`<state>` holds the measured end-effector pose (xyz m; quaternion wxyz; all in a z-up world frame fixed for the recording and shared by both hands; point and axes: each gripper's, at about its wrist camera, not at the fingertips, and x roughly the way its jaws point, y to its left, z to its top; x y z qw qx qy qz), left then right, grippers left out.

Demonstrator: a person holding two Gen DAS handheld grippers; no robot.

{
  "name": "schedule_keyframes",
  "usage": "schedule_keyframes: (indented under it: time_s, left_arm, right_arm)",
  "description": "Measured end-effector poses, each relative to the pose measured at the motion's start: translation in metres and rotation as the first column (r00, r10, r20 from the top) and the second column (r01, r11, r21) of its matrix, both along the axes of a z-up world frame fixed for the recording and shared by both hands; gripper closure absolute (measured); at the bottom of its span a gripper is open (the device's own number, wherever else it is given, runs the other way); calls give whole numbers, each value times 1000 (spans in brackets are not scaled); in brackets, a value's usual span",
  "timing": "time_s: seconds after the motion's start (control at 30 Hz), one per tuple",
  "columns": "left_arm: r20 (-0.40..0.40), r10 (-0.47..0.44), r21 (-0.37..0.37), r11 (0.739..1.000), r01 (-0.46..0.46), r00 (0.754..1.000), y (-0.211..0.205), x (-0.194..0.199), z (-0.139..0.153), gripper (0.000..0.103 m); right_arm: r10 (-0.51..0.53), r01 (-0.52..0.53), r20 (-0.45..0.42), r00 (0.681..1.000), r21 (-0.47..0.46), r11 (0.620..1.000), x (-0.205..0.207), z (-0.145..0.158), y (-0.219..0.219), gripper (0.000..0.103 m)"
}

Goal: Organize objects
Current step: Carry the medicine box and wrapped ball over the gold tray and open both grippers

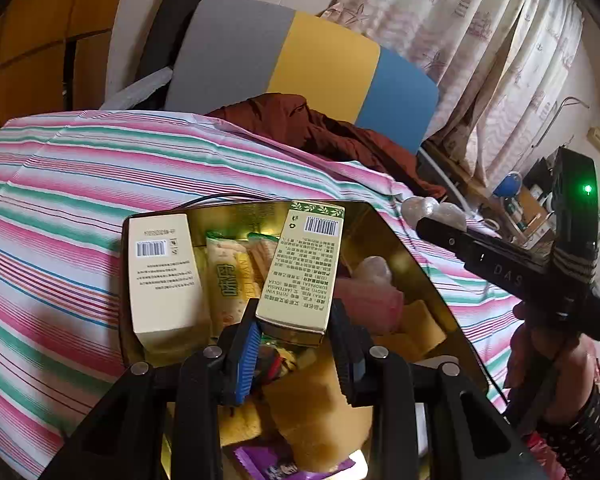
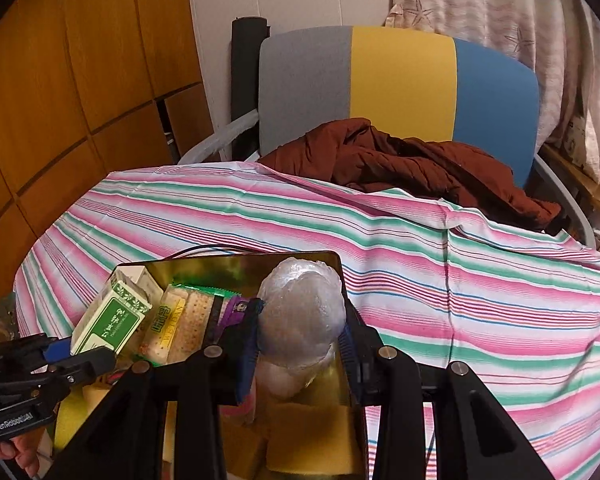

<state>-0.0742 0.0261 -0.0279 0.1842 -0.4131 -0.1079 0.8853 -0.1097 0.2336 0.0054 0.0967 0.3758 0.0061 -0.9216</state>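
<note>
My left gripper [image 1: 296,328] is shut on the lower end of a green-and-cream box [image 1: 300,264], which tilts over an open gold tin [image 1: 244,214]. In the tin lie a cream box [image 1: 162,276], cracker packets [image 1: 228,280], a pink item [image 1: 370,296], yellow sponges [image 1: 420,324] and a purple packet [image 1: 268,464]. My right gripper [image 2: 302,320] is shut on a clear plastic-wrapped bundle [image 2: 300,312] over the right side of the tin [image 2: 228,258]. The right wrist view also shows the left gripper [image 2: 80,354] with the green box [image 2: 112,320].
The tin stands on a table under a pink, green and white striped cloth [image 2: 460,272]. Behind the table is a chair [image 2: 400,80] with a grey, yellow and blue back and a brown jacket [image 2: 420,164] on its seat. A black cable [image 1: 220,198] runs behind the tin.
</note>
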Motion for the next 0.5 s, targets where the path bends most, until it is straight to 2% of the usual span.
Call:
schedule_keyframes:
  time_s: [0.23, 0.3, 0.37, 0.43, 0.5]
  left_arm:
    - [17, 15, -39, 999, -14, 1000, 5, -14, -3, 70]
    - [26, 22, -62, 998, -21, 999, 7, -17, -3, 69]
    - [31, 28, -78, 997, -26, 999, 10, -18, -2, 52]
    - [30, 45, -98, 994, -42, 999, 11, -15, 0, 49]
    - [31, 47, -95, 995, -43, 998, 12, -12, 2, 49]
  right_arm:
    - [-39, 39, 23, 999, -5, 999, -19, -7, 5, 65]
    - [-57, 58, 35, 998, -29, 998, -26, -7, 9, 59]
    - [-69, 71, 34, 997, -55, 996, -27, -5, 14, 52]
    - [-80, 81, 20, 997, -68, 994, -23, 0, 17, 43]
    - [-84, 83, 1, 996, -78, 993, -15, 6, 20, 39]
